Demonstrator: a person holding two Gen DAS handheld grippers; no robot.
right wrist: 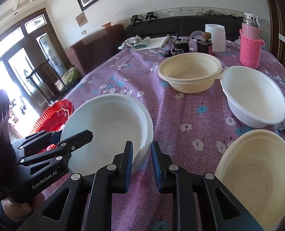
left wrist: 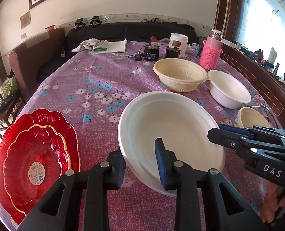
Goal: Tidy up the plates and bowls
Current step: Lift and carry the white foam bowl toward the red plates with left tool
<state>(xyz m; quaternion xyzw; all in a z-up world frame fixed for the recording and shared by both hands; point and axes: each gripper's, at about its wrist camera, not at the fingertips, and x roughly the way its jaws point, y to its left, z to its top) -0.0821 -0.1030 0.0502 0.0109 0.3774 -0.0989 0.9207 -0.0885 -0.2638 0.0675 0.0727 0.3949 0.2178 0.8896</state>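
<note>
Altogether three bowls, three plates.

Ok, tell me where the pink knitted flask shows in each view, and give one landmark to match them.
Left wrist view: pink knitted flask stands upper right, behind the cream ribbed bowl.
Right wrist view: flask stands upper right, right of the white jar.
Shared landmark: the cream ribbed bowl, just in front of the flask.

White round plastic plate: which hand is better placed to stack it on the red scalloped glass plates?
Left. The left gripper clamps the white round plastic plate by its rim, the red scalloped glass plates beside it; the right gripper sits at the opposite rim.
</note>
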